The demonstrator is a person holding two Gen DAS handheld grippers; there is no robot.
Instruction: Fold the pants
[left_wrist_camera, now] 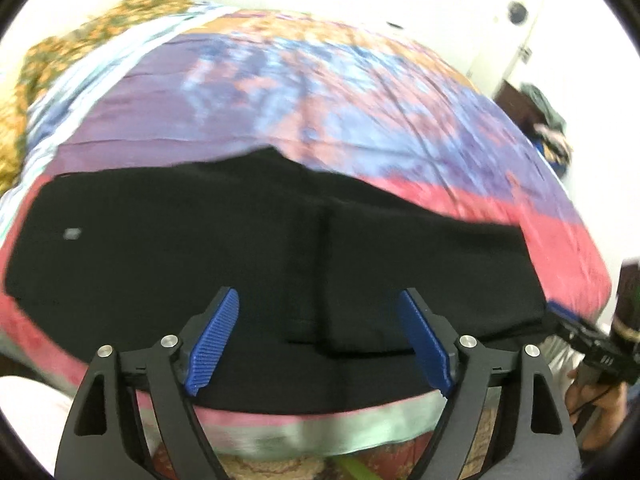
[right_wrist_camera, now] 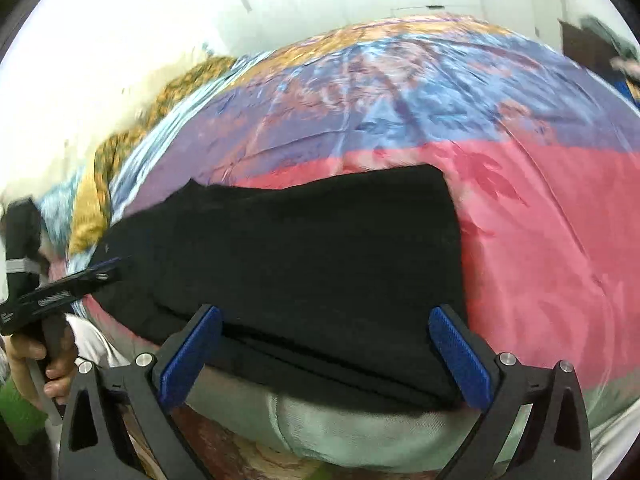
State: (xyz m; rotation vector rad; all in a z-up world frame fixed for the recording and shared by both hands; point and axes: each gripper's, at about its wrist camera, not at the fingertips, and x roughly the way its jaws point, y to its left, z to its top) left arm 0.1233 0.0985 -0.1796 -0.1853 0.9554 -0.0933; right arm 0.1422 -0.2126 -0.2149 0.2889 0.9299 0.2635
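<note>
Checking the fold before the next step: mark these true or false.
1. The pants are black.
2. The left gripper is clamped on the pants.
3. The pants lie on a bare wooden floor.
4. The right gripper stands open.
1. True: the pants are black.
2. False: the left gripper is open above the cloth, with nothing between its pads.
3. False: they lie on a bed sheet printed in pink, purple and blue.
4. True: the right gripper stands open, gripping nothing.
</note>
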